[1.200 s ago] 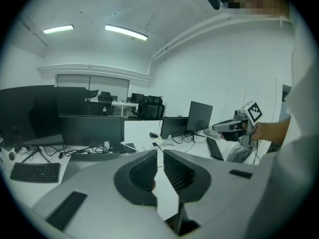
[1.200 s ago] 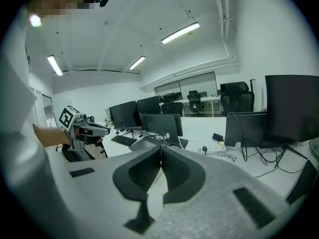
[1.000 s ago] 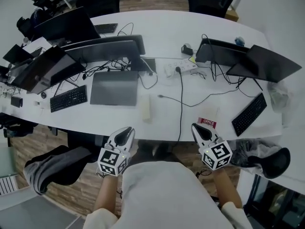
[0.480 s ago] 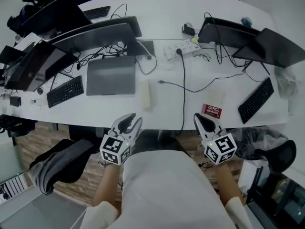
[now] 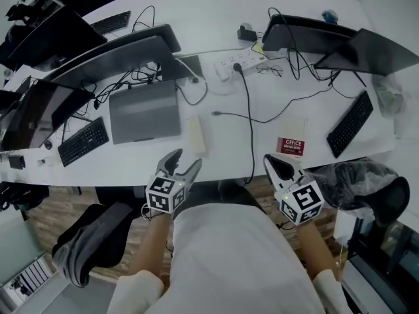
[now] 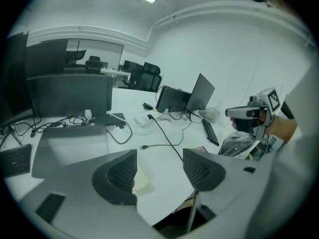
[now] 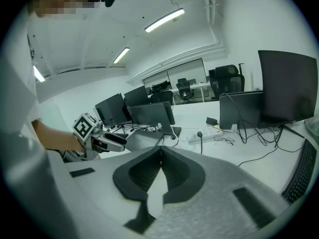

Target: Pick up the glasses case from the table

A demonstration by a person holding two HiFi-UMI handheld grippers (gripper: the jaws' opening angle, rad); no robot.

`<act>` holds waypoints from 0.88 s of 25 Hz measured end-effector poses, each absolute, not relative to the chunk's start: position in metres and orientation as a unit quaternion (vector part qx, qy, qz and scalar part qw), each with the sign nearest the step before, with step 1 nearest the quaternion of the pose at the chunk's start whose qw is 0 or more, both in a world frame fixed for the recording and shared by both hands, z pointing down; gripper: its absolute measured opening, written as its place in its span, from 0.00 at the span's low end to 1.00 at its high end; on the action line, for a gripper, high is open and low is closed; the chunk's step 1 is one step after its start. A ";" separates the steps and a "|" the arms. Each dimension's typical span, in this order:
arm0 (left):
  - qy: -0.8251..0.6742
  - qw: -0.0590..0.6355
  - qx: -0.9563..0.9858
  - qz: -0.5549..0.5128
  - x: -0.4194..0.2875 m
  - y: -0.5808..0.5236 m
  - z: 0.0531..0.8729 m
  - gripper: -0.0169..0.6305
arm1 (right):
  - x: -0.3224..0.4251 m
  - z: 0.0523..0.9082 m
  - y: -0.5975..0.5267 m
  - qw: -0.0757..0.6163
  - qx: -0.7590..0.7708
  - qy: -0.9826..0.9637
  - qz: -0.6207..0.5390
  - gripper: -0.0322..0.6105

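Cream glasses case (image 5: 195, 135) is half hidden behind one jaw in the left gripper view. Since a second ago my left claw (image 5: 185, 160) has come closer to it. Jaws are opening, nothing between them. Right claw (image 5: 271, 163) clenched, empty. Case lies flat on the table (image 5: 222, 146), long axis running away from my edge.

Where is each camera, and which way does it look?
Head view: on the head, looking down at the table; forearms, grippers show.
Left gripper view: on the left gripper, facing the glasses case past opening, empty jaws.
Right gripper view: on the right gripper, facing monitors over shut jaws.
Shared: each gripper view shows the other gripper.
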State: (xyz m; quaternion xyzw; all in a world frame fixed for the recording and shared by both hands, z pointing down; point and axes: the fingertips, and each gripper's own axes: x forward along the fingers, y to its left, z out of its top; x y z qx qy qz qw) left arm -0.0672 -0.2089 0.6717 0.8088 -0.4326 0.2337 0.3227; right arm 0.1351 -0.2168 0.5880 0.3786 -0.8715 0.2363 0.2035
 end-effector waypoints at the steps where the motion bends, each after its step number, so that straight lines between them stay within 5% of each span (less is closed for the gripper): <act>1: -0.429 0.331 0.806 0.237 -0.069 -0.211 0.680 0.44 | 0.134 0.588 -0.218 0.206 0.382 -0.869 0.237 0.05; 22: -0.393 0.445 0.745 0.304 -0.066 -0.238 0.822 0.56 | 0.109 0.643 -0.227 0.261 0.405 -0.830 0.280 0.05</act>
